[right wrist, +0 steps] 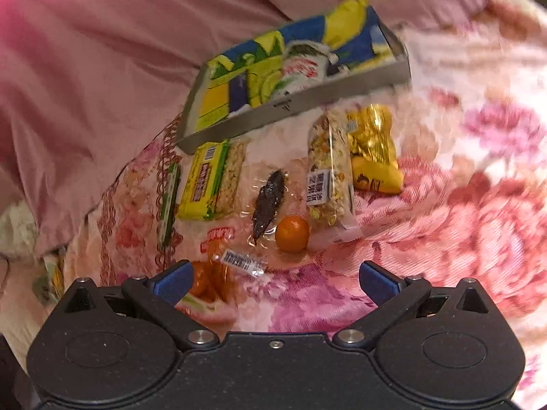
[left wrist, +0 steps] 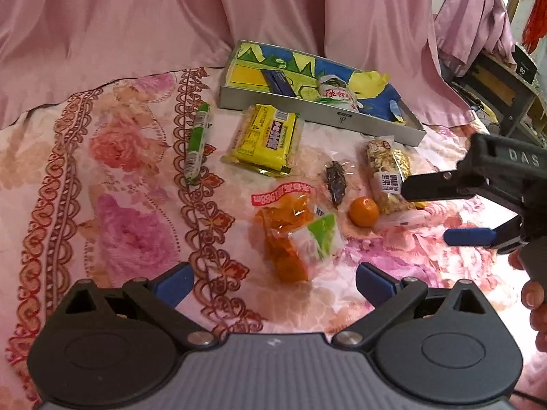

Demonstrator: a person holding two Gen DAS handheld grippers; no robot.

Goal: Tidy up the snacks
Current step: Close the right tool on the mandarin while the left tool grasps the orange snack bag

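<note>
Snacks lie on a floral bedspread before a grey tray (left wrist: 307,111) (right wrist: 239,121) with a blue-and-yellow lining; a white-and-green packet (left wrist: 336,94) (right wrist: 301,71) rests inside it. Outside the tray lie a green stick (left wrist: 197,143), a yellow bar pack (left wrist: 266,138) (right wrist: 208,181), an orange bag (left wrist: 294,239) (right wrist: 212,280), a dark dried snack (left wrist: 336,181) (right wrist: 268,201), a small orange (left wrist: 363,211) (right wrist: 292,233), a nut bar (left wrist: 388,174) (right wrist: 330,177) and a gold packet (right wrist: 372,150). My left gripper (left wrist: 273,285) is open just short of the orange bag. My right gripper (right wrist: 276,282) (left wrist: 434,210) is open, empty, right of the orange.
Pink satin bedding (left wrist: 171,17) rises behind the tray. A pink cloth draped over furniture (left wrist: 471,34) and a dark shelf (left wrist: 495,95) stand at the far right. A hand (left wrist: 533,294) holds the right gripper. Bare bedspread (right wrist: 478,222) stretches right of the snacks.
</note>
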